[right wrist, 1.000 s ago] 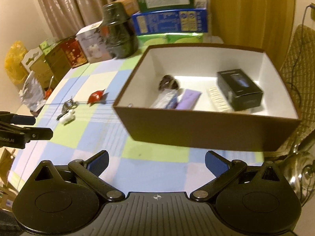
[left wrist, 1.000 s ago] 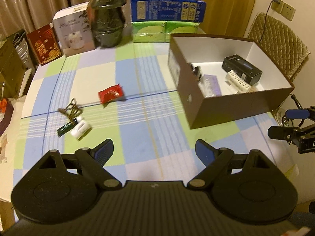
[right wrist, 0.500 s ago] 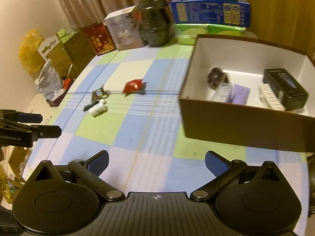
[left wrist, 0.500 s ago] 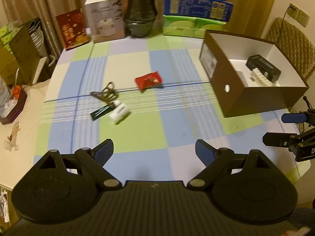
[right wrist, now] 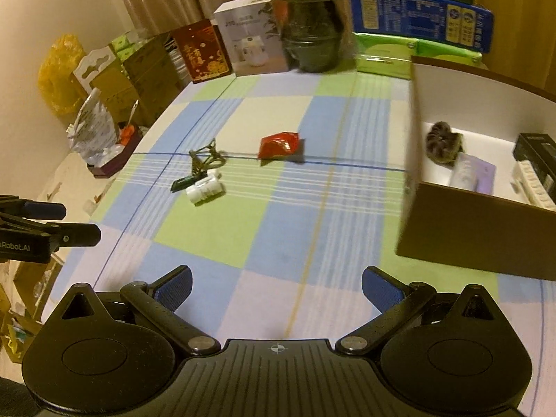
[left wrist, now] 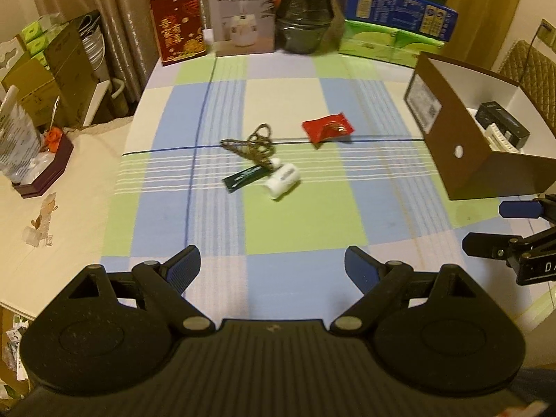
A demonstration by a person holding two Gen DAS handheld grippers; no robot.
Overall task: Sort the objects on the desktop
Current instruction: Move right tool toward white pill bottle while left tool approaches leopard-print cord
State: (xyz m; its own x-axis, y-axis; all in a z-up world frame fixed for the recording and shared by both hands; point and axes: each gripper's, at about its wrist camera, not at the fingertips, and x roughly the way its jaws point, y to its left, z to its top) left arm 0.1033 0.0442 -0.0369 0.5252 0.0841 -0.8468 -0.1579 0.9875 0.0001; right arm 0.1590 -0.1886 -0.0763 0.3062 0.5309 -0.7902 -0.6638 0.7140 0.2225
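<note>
I have the left gripper (left wrist: pixel 272 266) hovering over the near edge of the checked blue, green and white tablecloth (left wrist: pixel 299 222), its blue-padded fingers spread wide with nothing between them; the right gripper (right wrist: pixel 276 283) hangs the same way, fingers apart and empty, and I can see its tips at the right margin of the left wrist view.

Mid-table lies a crumpled red foil packet (left wrist: pixel 327 128); to its left sits a tangle of bronze-coloured metal keys or clips (left wrist: pixel 252 144), and just in front of that a flat dark green tag (left wrist: pixel 245 177) beside a small white cylindrical bottle on its side (left wrist: pixel 282 180); the tag and bottle look to be touching, though the blur makes me unsure.

On the right stands the open brown cardboard box with a white interior (right wrist: pixel 486 239); inside I make out a dark round ridged object (right wrist: pixel 443 142), a pale lilac packet (right wrist: pixel 474 173), a white ribbed piece (right wrist: pixel 531 187) and a black rectangular carton (right wrist: pixel 537 154).
</note>
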